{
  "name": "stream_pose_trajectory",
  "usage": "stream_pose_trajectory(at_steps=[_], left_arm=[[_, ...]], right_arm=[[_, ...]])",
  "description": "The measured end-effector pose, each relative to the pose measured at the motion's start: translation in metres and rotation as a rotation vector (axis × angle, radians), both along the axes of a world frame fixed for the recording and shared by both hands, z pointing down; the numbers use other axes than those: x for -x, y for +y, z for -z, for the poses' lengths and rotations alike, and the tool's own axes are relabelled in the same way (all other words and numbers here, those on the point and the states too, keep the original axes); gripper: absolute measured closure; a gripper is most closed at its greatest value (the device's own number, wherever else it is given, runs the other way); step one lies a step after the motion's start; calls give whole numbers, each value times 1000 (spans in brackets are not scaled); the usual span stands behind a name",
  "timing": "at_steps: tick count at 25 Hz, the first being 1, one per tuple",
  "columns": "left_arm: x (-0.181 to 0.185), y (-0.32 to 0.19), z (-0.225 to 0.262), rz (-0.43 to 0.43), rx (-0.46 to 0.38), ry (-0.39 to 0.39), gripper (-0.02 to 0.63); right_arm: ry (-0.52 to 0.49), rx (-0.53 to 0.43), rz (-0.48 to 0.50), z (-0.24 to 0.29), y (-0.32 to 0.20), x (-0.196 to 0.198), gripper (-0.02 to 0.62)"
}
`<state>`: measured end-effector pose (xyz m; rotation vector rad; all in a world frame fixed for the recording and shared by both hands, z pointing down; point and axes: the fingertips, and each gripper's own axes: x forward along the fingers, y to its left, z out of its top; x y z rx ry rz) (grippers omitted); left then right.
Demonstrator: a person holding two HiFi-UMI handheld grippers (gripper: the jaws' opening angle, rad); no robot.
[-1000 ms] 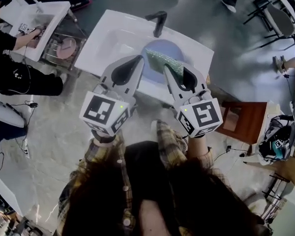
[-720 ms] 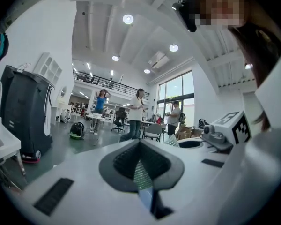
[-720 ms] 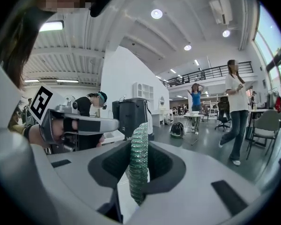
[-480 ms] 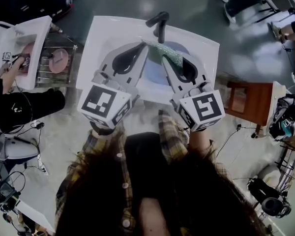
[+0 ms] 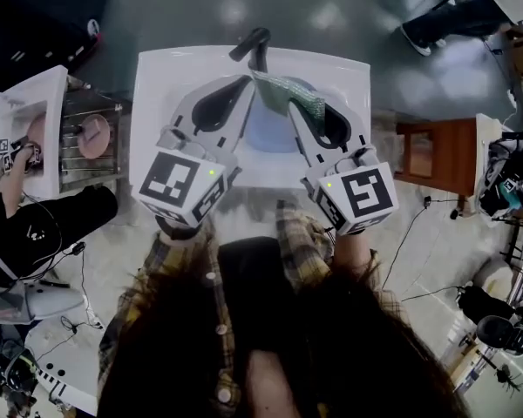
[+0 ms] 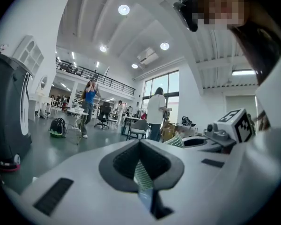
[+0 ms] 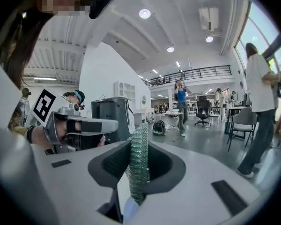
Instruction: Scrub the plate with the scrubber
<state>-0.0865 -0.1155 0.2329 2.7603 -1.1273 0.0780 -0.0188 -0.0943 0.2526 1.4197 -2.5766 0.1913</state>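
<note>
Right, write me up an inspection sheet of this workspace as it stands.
Surface: white sink with a black faucet.
Job's things: blue plate in the basin; green scrubber held over its far side.
Clutter: nothing seen.
Grippers: left gripper shut on the plate's rim; right gripper shut on the scrubber.
Cables: loose cables trail on the floor on both sides.
Surroundings: second sink at left beside a rack with a pink plate, a person working there; wooden stool at right.
</note>
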Motion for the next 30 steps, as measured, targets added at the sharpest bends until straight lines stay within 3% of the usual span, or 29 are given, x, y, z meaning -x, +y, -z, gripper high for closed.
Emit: stream_pose_trajectory(at_steps=[14, 24, 30], left_arm=[[-23, -9, -10, 6, 18, -16, 592], [-25, -20, -67, 17, 90, -79, 592], [-27, -26, -129, 14, 188, -136, 591]], right_arm=[[3, 15, -35, -4, -7, -38, 495], [10, 98, -55, -42, -21, -58, 495], [40, 156, -54, -79, -33, -65, 495]])
